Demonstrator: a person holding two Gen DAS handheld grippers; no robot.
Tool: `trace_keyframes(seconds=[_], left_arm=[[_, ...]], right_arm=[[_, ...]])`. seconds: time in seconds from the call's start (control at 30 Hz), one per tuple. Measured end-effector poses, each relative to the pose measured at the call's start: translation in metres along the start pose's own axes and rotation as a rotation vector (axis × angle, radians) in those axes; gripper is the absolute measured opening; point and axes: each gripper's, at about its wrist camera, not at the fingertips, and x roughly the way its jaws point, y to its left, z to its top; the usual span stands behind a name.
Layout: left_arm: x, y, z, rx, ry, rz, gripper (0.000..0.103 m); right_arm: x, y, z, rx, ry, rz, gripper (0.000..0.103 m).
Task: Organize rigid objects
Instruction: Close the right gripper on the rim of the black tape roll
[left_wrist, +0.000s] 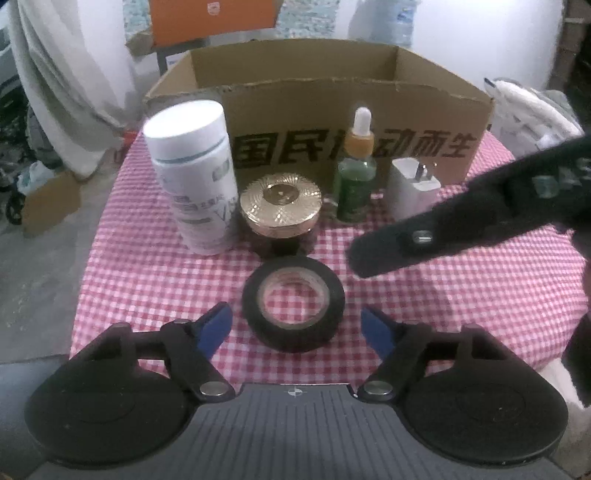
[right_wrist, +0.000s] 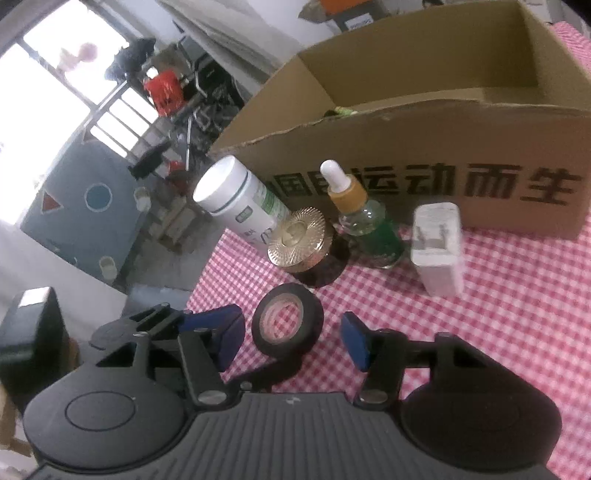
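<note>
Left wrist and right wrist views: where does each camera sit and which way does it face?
Left wrist view: on the left tool, looking down across the checked table at the black tape roll and cardboard box; its blue fingers show, and the right tool's finger crosses in from the right.
Right wrist view: on the right tool, tilted, facing the tape roll from further right; its blue fingers show.
Shared: tape roll, white bottle, gold-lidded jar, dropper bottle, white charger, box.

Matt cardboard box (left_wrist: 369, 110); checked cloth (left_wrist: 147, 266)
</note>
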Motion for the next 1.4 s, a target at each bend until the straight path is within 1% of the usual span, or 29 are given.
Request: trace_keyframes(seconds=[0.07,0.13,0.17,0.23,0.27,0.43,0.5,0.67,0.77,0.87,1.13,1.33,1.4], left_arm=[[0.005,0.003,-0.002,-0.007,0.007,-0.004,0.075],[0.01,0.007,-0.004,-0.023,0.023,-0.021,0.073],[0.012,0.01,-0.005,-0.029,0.028,-0.026,0.073],[0.011,0.011,-0.006,-0.016,0.019,-0.029,0.073],[0.011,0.011,-0.006,-0.013,0.015,-0.032,0.073],[0.01,0.009,-0.007,0.001,0.004,-0.038,0.073],[0.009,0.006,-0.008,0.005,-0.002,-0.049,0.07],[0.008,0.0,-0.005,0.003,-0.006,-0.049,0.068],[0.007,-0.005,-0.004,-0.005,-0.002,-0.072,0.066],[0.007,-0.016,-0.002,0.008,0.003,-0.096,0.066],[0.012,-0.049,0.007,0.075,0.015,-0.221,0.066],[0.018,-0.069,0.005,0.168,0.023,-0.232,0.068],[0.019,-0.073,0.006,0.187,0.029,-0.225,0.071]], right_arm=[[0.009,-0.001,0.002,-0.012,0.014,-0.015,0.054],[0.016,0.0,0.005,-0.027,0.03,-0.031,0.047],[0.02,0.0,0.007,-0.031,0.041,-0.04,0.046],[0.025,0.0,0.008,-0.042,0.061,-0.05,0.04],[0.028,0.0,0.008,-0.047,0.069,-0.054,0.039],[0.035,0.004,0.008,-0.084,0.099,-0.073,0.028],[0.037,0.008,0.006,-0.113,0.101,-0.079,0.022],[0.032,0.013,0.002,-0.164,0.095,-0.097,0.022],[0.024,0.009,-0.001,-0.149,0.089,-0.098,0.022],[0.012,0.001,-0.008,-0.136,0.076,-0.109,0.022],[-0.033,-0.032,-0.033,-0.043,0.012,-0.148,0.022],[-0.051,-0.045,-0.047,0.009,-0.031,-0.156,0.021],[-0.052,-0.049,-0.049,0.021,-0.038,-0.149,0.021]])
